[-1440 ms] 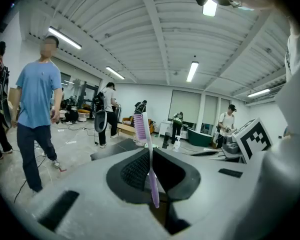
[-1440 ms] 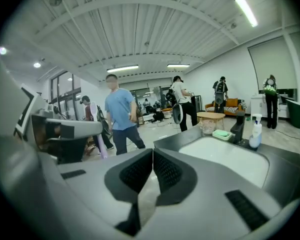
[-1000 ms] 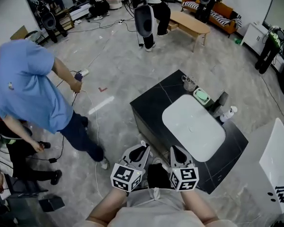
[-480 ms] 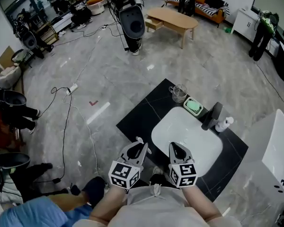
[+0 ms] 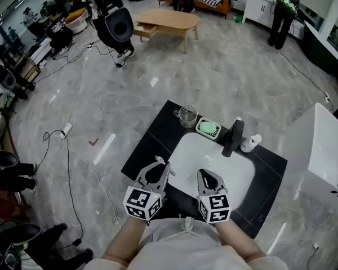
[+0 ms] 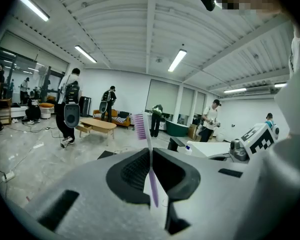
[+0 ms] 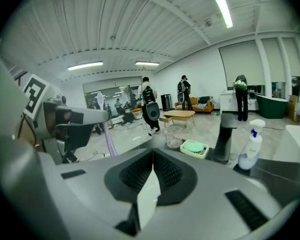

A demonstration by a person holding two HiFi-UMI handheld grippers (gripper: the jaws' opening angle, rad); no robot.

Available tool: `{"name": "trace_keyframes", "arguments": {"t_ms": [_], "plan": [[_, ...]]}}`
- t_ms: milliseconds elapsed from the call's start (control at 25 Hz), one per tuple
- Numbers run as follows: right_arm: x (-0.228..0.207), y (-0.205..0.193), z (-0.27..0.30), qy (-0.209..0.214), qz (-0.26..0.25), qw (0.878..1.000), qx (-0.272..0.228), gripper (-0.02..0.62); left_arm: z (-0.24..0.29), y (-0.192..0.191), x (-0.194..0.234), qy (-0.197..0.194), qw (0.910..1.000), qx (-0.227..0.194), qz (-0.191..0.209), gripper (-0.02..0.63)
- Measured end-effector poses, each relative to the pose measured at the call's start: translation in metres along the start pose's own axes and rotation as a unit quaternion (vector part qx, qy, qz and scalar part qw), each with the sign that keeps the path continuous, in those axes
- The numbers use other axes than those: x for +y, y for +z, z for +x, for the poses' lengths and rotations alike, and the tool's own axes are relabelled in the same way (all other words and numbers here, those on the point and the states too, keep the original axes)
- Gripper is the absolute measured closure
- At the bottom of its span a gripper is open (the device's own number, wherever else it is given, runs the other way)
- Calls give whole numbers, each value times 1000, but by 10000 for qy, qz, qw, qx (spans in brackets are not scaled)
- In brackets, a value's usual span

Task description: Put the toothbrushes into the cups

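Observation:
A purple toothbrush (image 6: pixel 140 127) stands upright with my left gripper (image 6: pixel 151 153) shut on its handle, bristles at the top. In the head view that gripper (image 5: pixel 156 172) hovers at the near left edge of the black counter (image 5: pixel 143 151). My right gripper (image 5: pixel 206 180) is beside it over the near rim of the white basin (image 5: pixel 214 159). Its jaws (image 7: pixel 152 155) meet with nothing between them. A clear glass cup (image 5: pixel 187 116) stands at the counter's far corner, well beyond both grippers. From the right gripper view the cup (image 7: pixel 174 135) is ahead, and the toothbrush (image 7: pixel 109 140) shows at the left.
A green soap dish (image 5: pixel 208 129) lies right of the cup, then a black faucet (image 5: pixel 232 138) and a white pump bottle (image 5: pixel 249 143). A white tub (image 5: pixel 327 145) stands at the right. Cables, a wooden table (image 5: pixel 166 20) and people are on the grey floor beyond.
The view has swung, so the counter and basin now lie straight ahead and the person in blue has left the picture. Both grippers moved along with it, their jaws unchanged.

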State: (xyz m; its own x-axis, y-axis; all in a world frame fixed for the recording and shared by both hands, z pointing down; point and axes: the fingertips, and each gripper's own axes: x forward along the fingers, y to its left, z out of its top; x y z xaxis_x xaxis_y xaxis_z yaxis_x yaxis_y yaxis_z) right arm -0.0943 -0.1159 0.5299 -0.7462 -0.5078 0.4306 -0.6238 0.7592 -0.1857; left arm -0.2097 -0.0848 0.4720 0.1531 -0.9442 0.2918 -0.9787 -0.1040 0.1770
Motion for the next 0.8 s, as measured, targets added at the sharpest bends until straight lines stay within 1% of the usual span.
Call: {"name": "trace_keyframes", "arguments": {"t_ms": [120, 280, 600, 800], "plan": [[-16, -1, 4, -333, 133, 9994, 22, 569, 24, 7, 8, -233, 9997, 11, 32, 574], [-33, 0, 11, -847, 418, 9955, -11, 569, 55, 14, 14, -719, 9973, 68, 100, 574], [-40, 10, 36, -1643, 797, 9832, -56, 569, 102, 39, 43, -1459, 9889, 105, 264, 574], [-43, 10, 49, -2052, 1025, 9733, -74, 569, 135, 56, 57, -1782, 9831, -23, 418, 574]]}}
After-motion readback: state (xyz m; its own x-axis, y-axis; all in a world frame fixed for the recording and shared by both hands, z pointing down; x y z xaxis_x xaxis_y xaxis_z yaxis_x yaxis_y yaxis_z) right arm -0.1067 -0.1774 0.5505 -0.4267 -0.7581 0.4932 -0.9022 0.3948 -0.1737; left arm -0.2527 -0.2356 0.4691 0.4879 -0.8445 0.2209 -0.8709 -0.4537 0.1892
